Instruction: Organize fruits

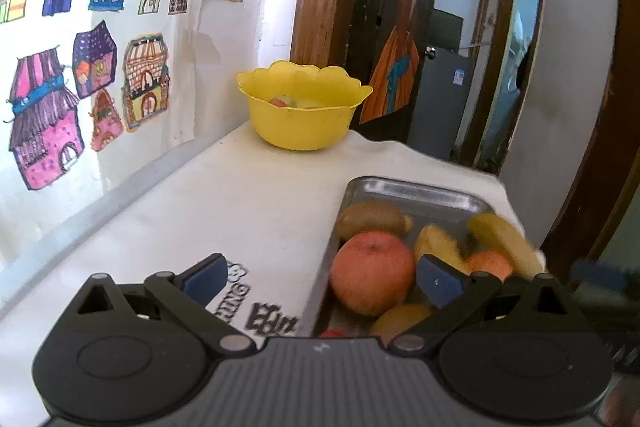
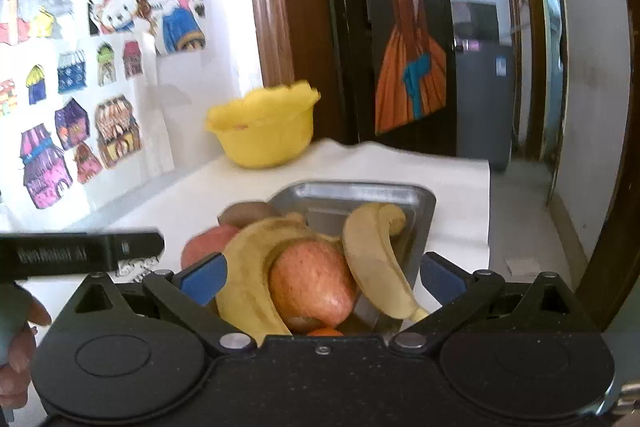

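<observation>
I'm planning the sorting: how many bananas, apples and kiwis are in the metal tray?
Bananas: 2
Apples: 2
Kiwis: 1
Total: 5. Other fruit at the near end of the tray is too hidden to name.

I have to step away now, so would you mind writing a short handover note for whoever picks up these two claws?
Left claw: open, empty, low over the near left edge of the metal tray.
Right claw: open, empty, over the tray's near end, with an apple and two bananas between its fingers but not gripped.
In the tray: apples, bananas, a kiwi and smaller orange fruit.
Yellow bowl at the far end of the table holds a little fruit already.
Left to do: move the tray's fruit, probably into the bowl.
</observation>
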`<state>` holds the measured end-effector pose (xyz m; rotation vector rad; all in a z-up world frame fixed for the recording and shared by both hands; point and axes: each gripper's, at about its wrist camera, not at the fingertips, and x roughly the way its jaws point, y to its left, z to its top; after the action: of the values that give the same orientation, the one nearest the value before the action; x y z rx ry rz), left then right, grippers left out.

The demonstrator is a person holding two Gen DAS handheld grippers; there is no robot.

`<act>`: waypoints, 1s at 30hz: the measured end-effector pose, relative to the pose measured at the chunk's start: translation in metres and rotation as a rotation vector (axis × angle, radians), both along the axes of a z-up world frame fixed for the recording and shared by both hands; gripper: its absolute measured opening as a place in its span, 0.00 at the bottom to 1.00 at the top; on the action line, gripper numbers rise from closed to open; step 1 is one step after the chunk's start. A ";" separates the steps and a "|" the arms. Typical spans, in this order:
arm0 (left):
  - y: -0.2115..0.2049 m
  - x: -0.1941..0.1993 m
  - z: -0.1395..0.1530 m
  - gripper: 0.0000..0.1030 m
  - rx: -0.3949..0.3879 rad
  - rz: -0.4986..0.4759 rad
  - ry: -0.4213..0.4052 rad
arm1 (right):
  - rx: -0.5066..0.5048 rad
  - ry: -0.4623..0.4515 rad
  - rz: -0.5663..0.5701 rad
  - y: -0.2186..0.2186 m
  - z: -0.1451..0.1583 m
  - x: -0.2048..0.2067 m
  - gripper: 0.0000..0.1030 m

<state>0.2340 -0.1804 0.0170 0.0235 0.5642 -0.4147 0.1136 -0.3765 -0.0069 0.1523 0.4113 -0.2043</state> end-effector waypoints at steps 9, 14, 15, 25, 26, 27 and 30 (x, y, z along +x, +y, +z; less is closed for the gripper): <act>0.035 -0.026 -0.017 0.99 -0.019 -0.040 0.041 | -0.039 -0.074 -0.051 0.023 -0.009 -0.032 0.99; 0.054 -0.056 -0.020 0.99 -0.011 -0.032 0.025 | -0.023 -0.076 -0.088 0.043 -0.008 -0.064 0.99; 0.057 -0.065 -0.020 0.99 -0.003 -0.021 0.017 | -0.024 -0.079 -0.098 0.048 -0.007 -0.072 0.99; 0.095 -0.134 -0.005 0.99 -0.017 0.007 -0.050 | -0.060 -0.090 -0.100 0.103 0.005 -0.140 0.99; 0.097 -0.139 -0.003 0.99 -0.014 0.010 -0.053 | -0.057 -0.093 -0.095 0.106 0.006 -0.144 0.99; 0.099 -0.142 -0.002 0.99 -0.011 0.014 -0.055 | -0.056 -0.098 -0.093 0.109 0.006 -0.149 0.99; 0.103 -0.151 -0.002 0.99 -0.012 0.024 -0.065 | -0.057 -0.105 -0.091 0.117 0.004 -0.159 0.99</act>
<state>0.0829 -0.0771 0.0152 0.0185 0.4978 -0.3925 -0.0454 -0.2593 -0.0025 0.1251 0.2939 -0.2960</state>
